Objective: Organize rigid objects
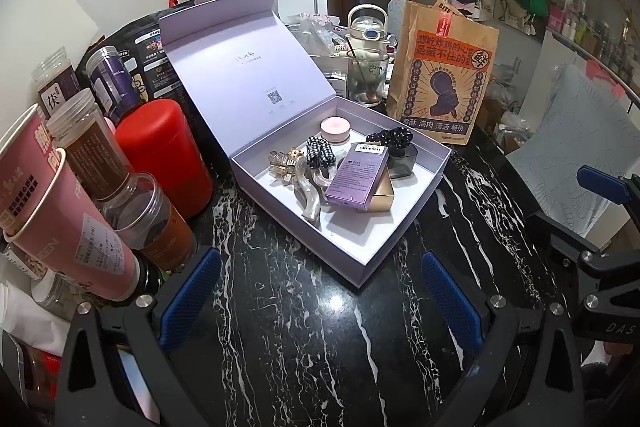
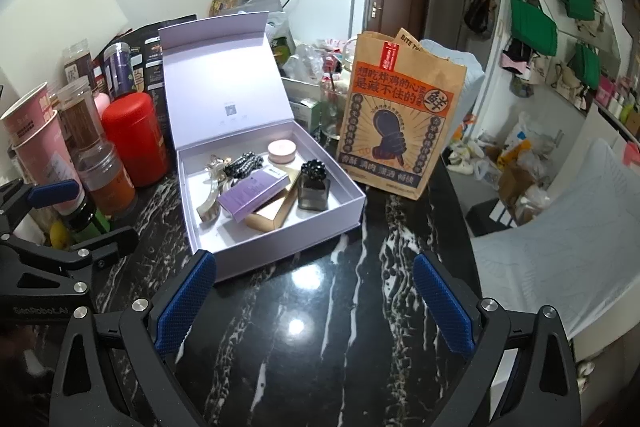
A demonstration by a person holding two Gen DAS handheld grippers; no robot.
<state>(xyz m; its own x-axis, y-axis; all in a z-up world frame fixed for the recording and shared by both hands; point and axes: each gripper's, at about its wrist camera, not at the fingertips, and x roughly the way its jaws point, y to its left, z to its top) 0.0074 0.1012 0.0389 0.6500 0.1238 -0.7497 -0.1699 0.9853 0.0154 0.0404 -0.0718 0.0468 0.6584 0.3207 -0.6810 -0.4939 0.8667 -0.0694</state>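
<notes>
On the black marble tabletop, both the left tool and right tool hovered spread wide and empty before the open lavender box.

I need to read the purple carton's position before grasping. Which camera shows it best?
The left wrist view: the purple carton is larger there, its label end and top face showing as it leans on the gold box. The right wrist view shows it smaller and more foreshortened.

Lavender gift box sitting open, lid leaning back toward 11 o'clock; purple carton lying tilted on gold box inside.
</notes>
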